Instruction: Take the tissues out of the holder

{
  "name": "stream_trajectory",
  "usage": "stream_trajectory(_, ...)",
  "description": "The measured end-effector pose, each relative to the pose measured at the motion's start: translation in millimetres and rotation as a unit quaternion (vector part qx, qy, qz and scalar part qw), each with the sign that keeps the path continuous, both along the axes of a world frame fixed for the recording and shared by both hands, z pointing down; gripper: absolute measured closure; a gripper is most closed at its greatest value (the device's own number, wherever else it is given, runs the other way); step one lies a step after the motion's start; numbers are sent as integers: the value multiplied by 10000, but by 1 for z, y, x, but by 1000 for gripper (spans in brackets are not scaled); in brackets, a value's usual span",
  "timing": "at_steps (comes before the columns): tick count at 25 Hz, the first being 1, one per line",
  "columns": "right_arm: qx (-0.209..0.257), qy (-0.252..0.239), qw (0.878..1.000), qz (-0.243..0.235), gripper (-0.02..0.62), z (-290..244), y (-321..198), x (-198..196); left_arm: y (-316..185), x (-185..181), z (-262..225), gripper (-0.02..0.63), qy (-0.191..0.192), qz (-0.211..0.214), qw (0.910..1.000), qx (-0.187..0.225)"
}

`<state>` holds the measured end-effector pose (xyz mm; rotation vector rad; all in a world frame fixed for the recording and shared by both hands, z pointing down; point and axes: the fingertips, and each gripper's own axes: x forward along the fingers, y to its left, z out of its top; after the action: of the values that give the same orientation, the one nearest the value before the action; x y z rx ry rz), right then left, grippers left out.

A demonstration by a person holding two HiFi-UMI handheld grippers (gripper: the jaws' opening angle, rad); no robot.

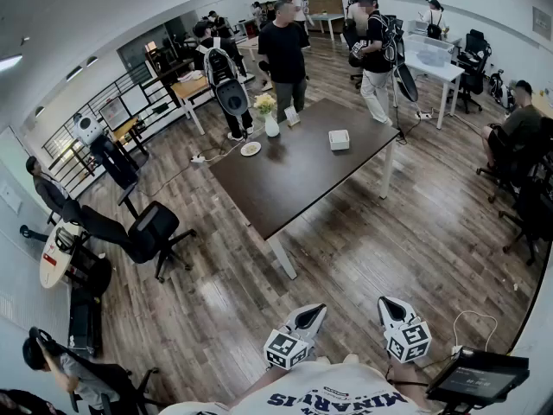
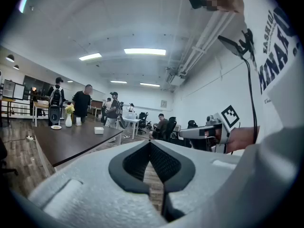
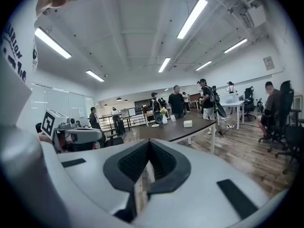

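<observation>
The white tissue holder (image 1: pixel 339 139) stands on the far right part of a dark table (image 1: pixel 294 184), well away from me. It shows small in the left gripper view (image 2: pixel 99 130) and in the right gripper view (image 3: pixel 187 123). Both grippers are held close to my chest, far short of the table. The left gripper (image 1: pixel 313 311) has its jaws together with nothing between them (image 2: pixel 150 142). The right gripper (image 1: pixel 387 303) is likewise shut and empty (image 3: pixel 149 141).
On the table also stand a vase of flowers (image 1: pixel 270 124), a small plate (image 1: pixel 251 149) and a card (image 1: pixel 292 115). People stand behind the table's far end. A black office chair (image 1: pixel 149 232) sits left of the table, white desks (image 1: pixel 432 63) at the back right, a screen (image 1: pixel 477 377) by my right side.
</observation>
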<state>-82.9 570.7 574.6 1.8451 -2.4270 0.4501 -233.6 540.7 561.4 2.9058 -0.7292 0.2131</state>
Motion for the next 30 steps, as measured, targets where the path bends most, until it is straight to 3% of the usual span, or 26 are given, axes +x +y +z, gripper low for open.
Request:
stream_trajectory(9,128,181,9997,-61,589,-11,-6,17,-11,-12,4,603,8,-496,9988,-48)
stream_trajectory(19,338,5,9991,-249,587,-2,-17,43,-17,16,29,603,-58,-675,9976,-121)
stream_trajectory(25,597,-609,9951,-491,586,-15,-42,54,-21,35,38,603,-288,-619,9973,-259)
stream_trajectory(30,79,89,9992,-376,584,15,-76,68,-57,54,45,603,-257,-518,9981,-214)
